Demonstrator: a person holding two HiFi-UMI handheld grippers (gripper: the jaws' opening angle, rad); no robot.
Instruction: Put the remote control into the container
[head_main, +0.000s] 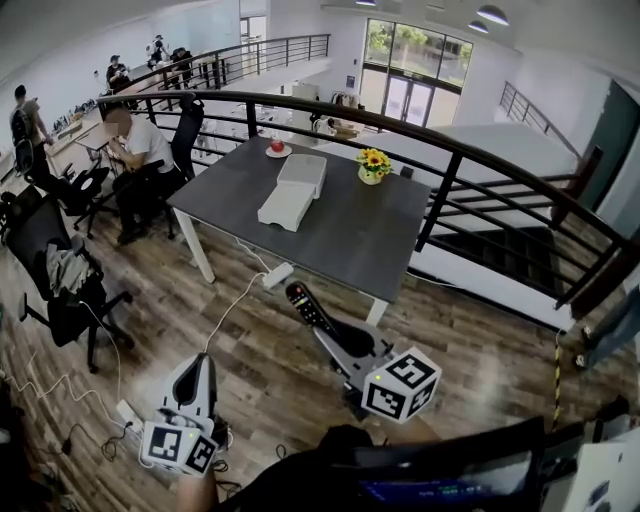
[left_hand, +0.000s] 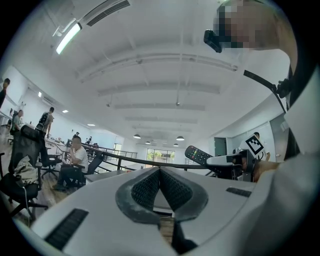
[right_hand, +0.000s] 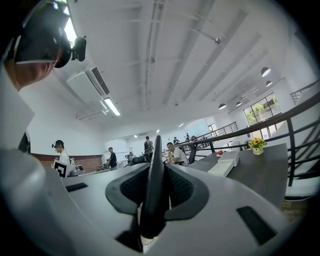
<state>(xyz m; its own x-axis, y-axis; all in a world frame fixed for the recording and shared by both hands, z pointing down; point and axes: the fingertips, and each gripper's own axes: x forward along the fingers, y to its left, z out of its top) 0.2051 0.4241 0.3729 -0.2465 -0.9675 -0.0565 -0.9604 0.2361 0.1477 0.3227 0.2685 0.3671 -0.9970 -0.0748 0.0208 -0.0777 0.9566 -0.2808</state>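
Observation:
A black remote control (head_main: 306, 303) sticks up and forward from my right gripper (head_main: 326, 334), which is shut on its lower end, in the air short of the table. In the right gripper view the remote (right_hand: 154, 185) stands edge-on between the two pads. The white container (head_main: 292, 189), a long box with a raised lid part, lies on the dark grey table (head_main: 370, 240) well ahead; it also shows in the right gripper view as a white container (right_hand: 226, 163). My left gripper (head_main: 203, 365) hangs low at the left, its pads (left_hand: 150, 187) together with nothing between them. From there the remote (left_hand: 198, 154) is seen at the right.
A red apple on a plate (head_main: 277, 147) and a pot of yellow flowers (head_main: 373, 164) stand on the table's far side. A black railing (head_main: 450, 150) curves behind it. A white power strip (head_main: 278, 275) with cable lies on the wooden floor. Office chairs (head_main: 70, 290) and seated people are at the left.

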